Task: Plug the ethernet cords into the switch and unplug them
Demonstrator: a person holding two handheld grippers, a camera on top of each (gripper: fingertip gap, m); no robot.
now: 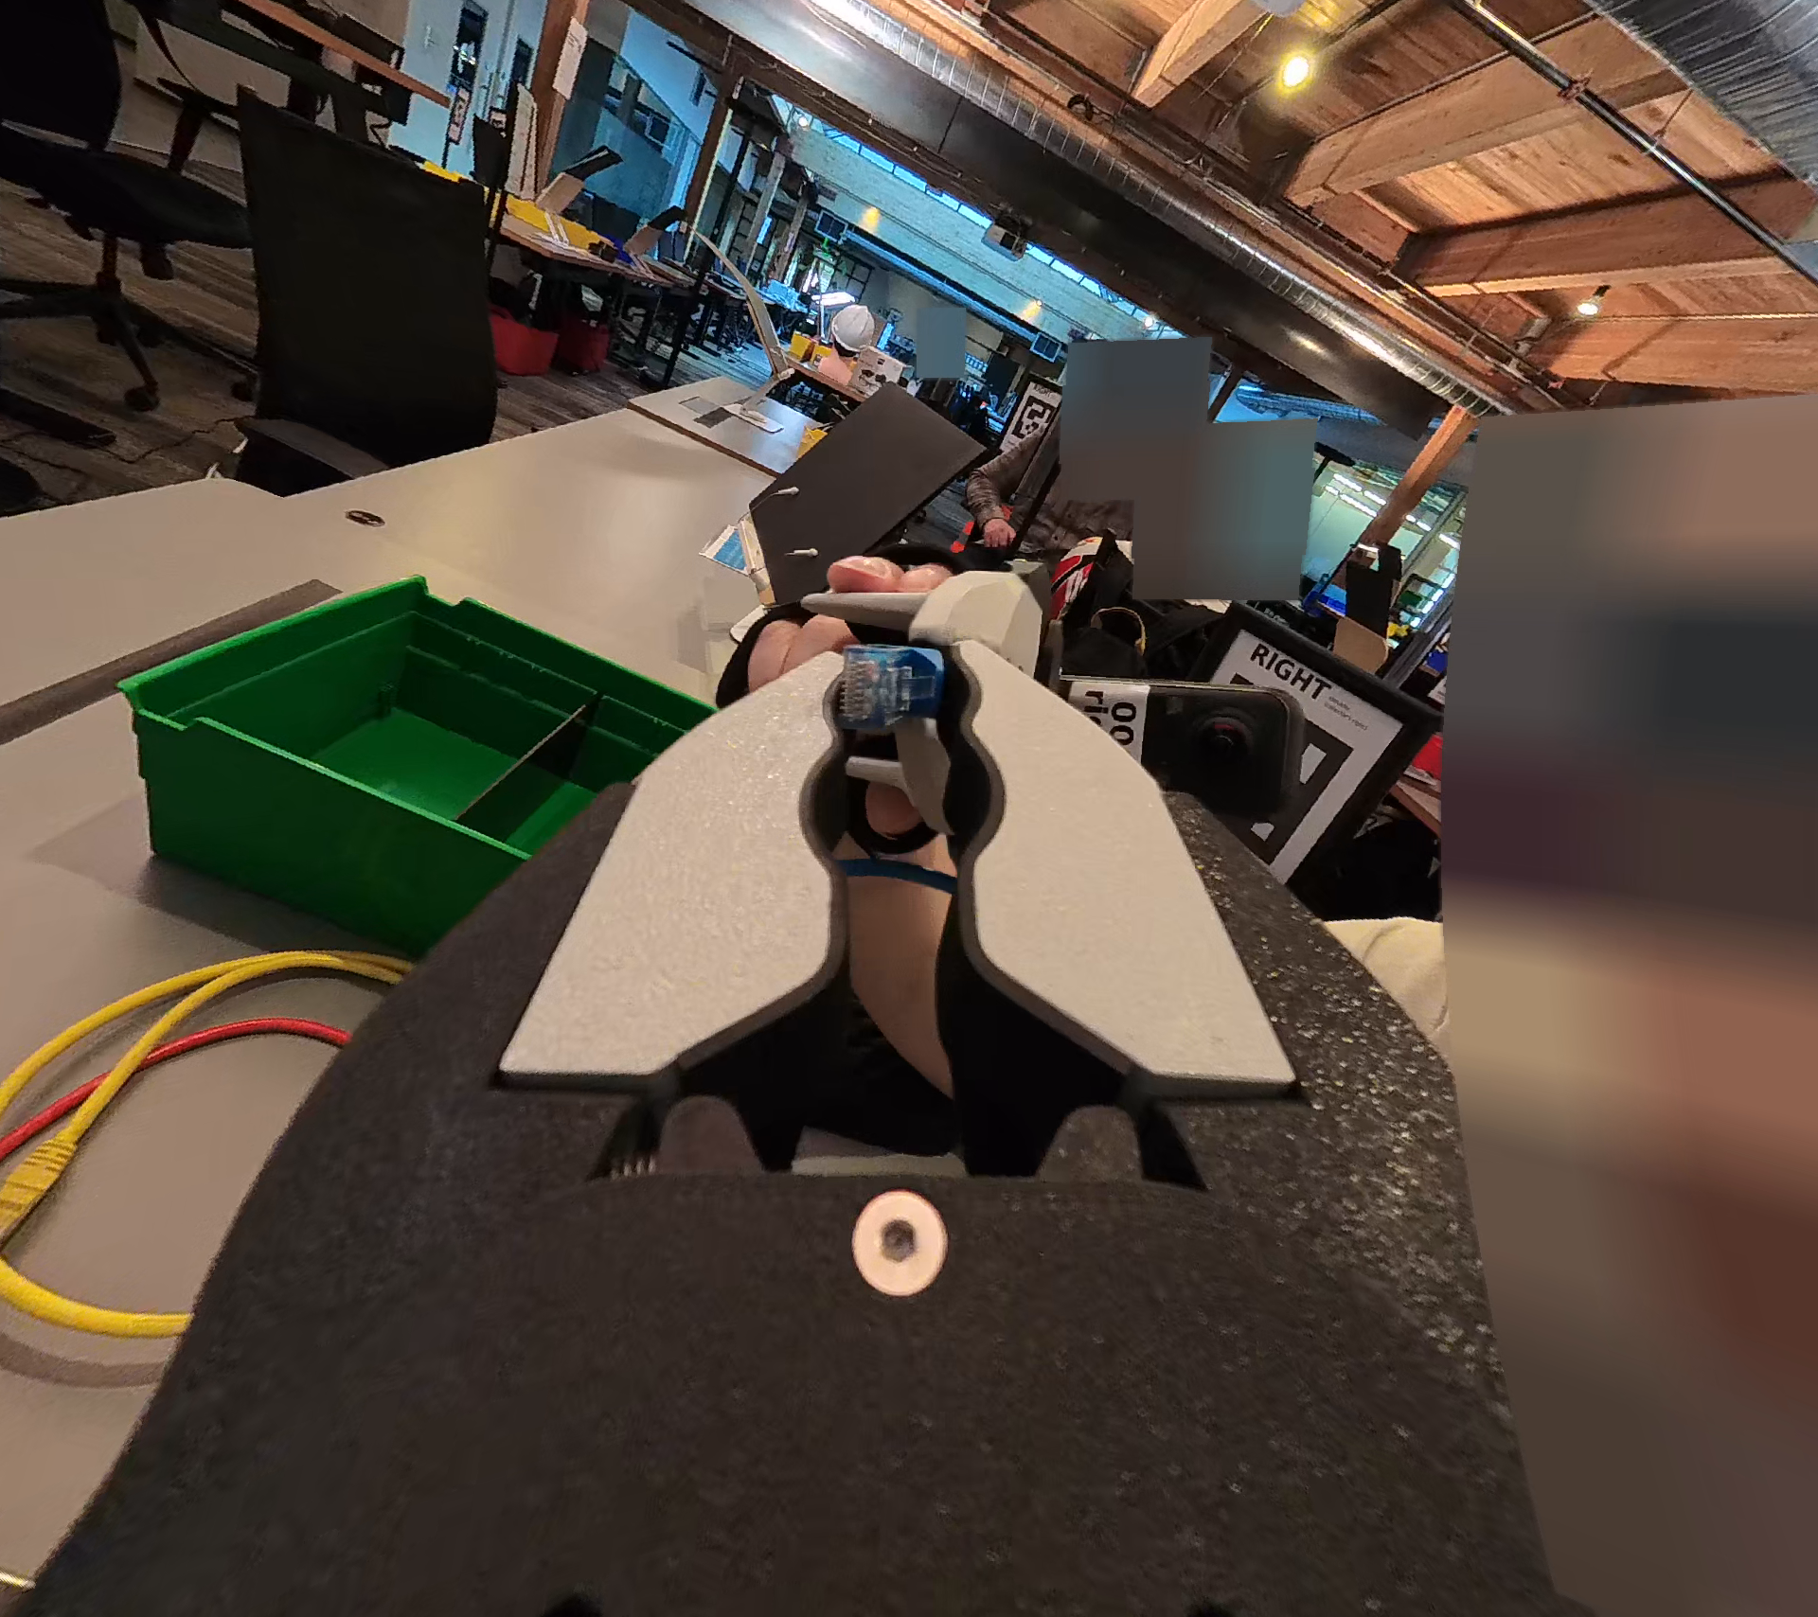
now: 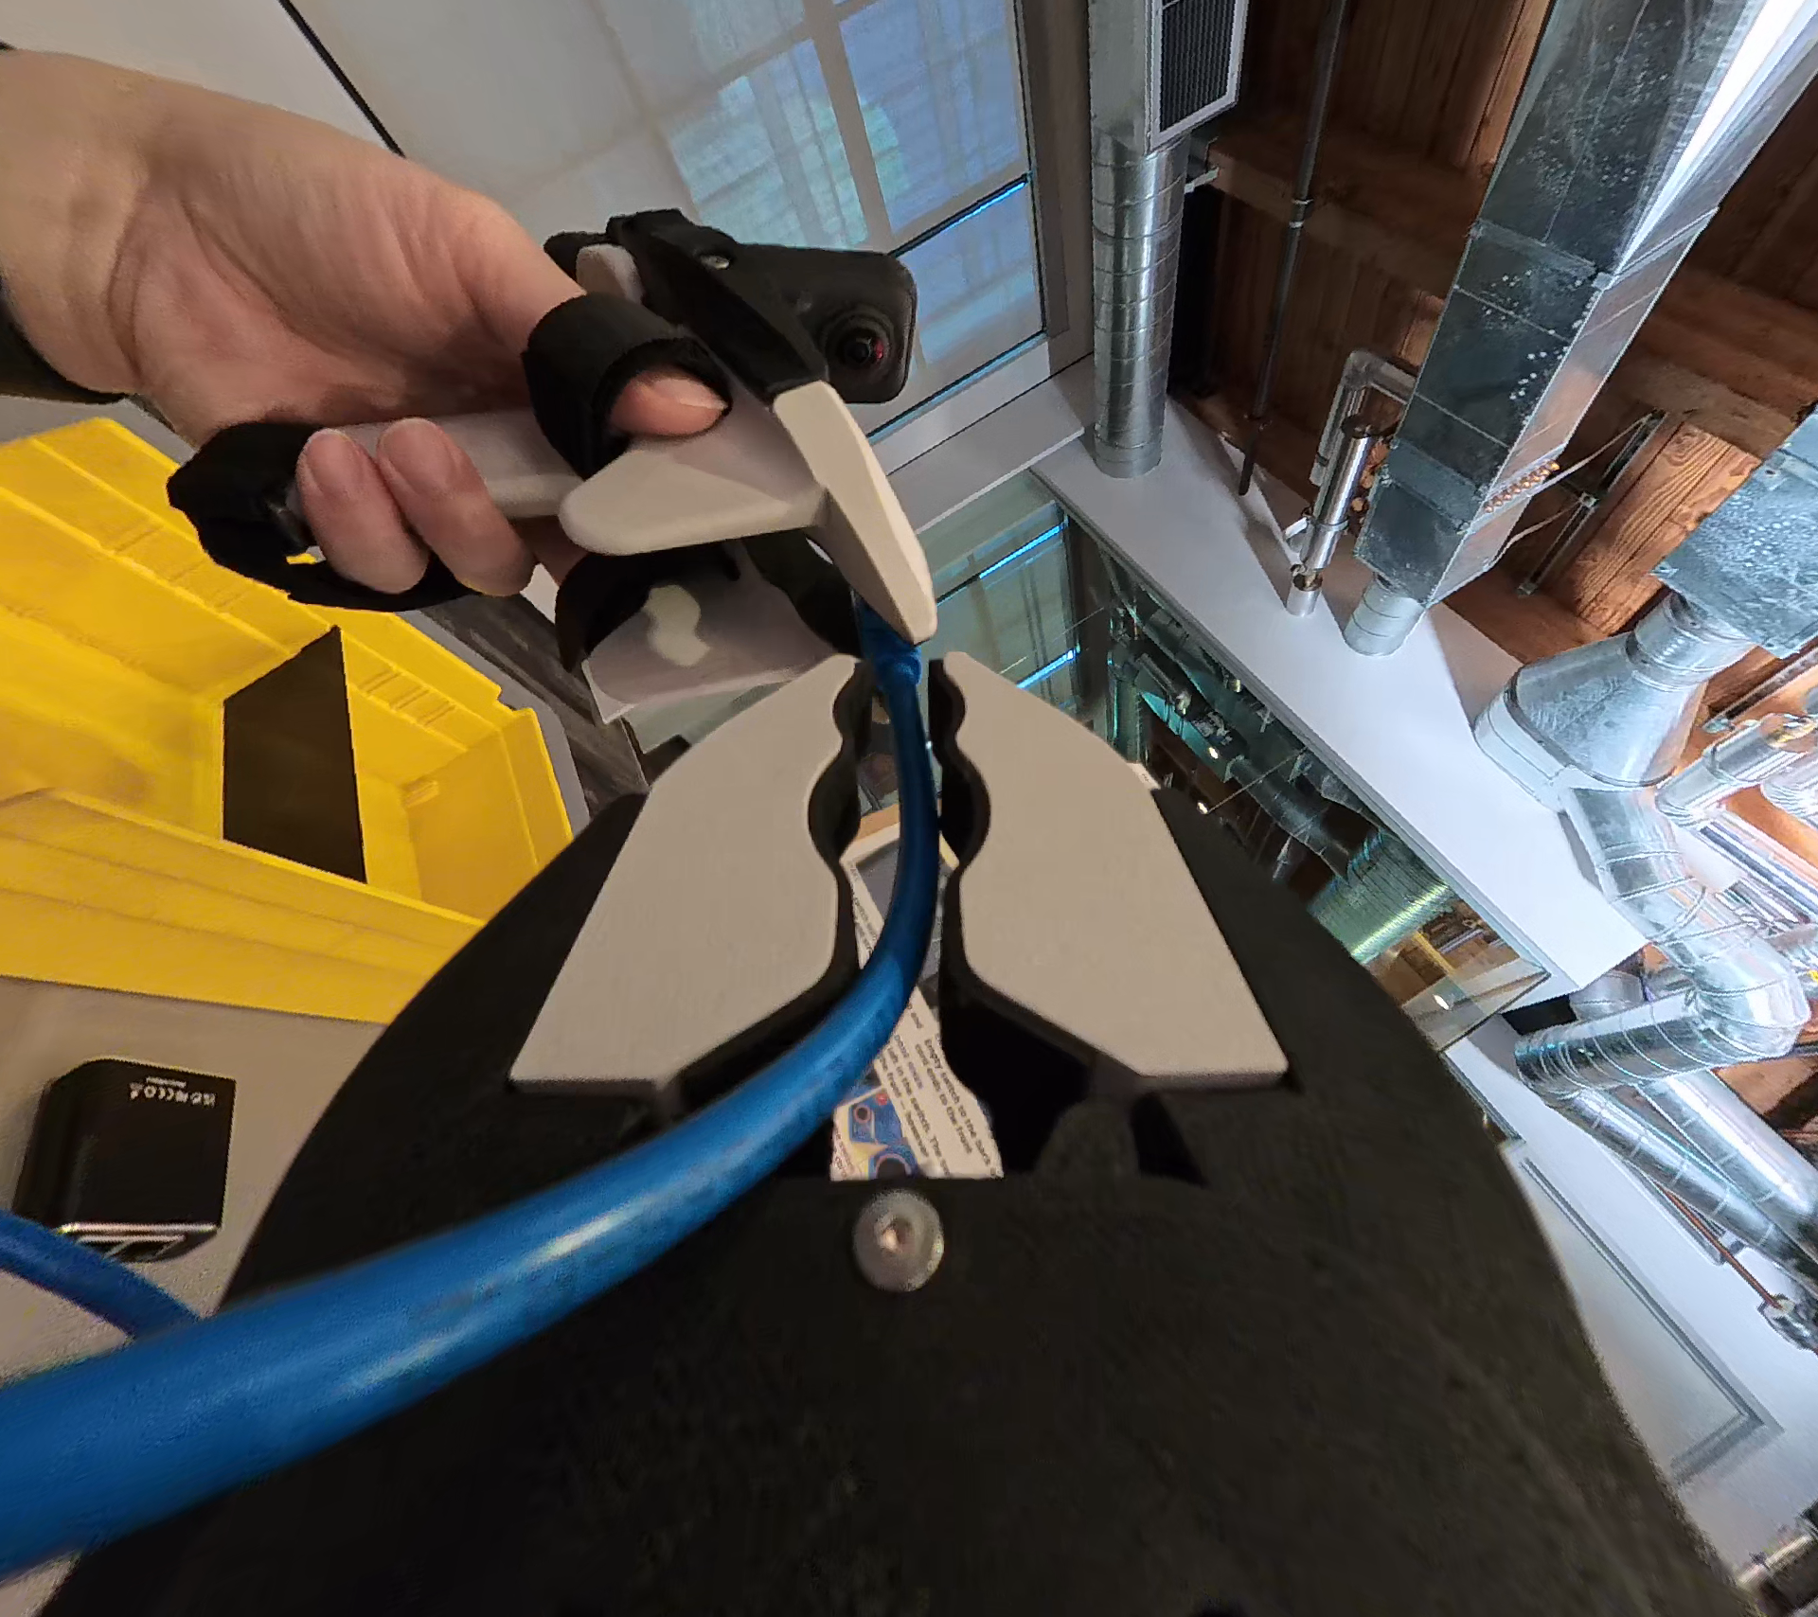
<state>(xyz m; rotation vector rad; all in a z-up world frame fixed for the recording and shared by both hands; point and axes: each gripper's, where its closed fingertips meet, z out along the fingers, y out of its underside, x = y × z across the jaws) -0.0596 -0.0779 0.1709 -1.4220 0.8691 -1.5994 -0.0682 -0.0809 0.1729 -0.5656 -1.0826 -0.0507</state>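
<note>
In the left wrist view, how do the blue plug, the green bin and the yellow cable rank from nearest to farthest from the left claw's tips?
1. Blue plug: right between the tips of the left claw.
2. Green bin: to the left on the table, empty.
3. Yellow cable: far lower left, beside a red cable.

Green bin (image 1: pixel 295 783) glossy plastic; blue cord (image 2: pixel 590 1255) smooth rubbery; ceiling beams (image 1: pixel 1476 124) bare wood

A black-framed white placard (image 1: pixel 1318 689) is showing bold black lettering. A black switch (image 2: pixel 128 1147) is carrying small pale print. A printed sheet (image 2: pixel 890 1117) is showing fine text.
</note>
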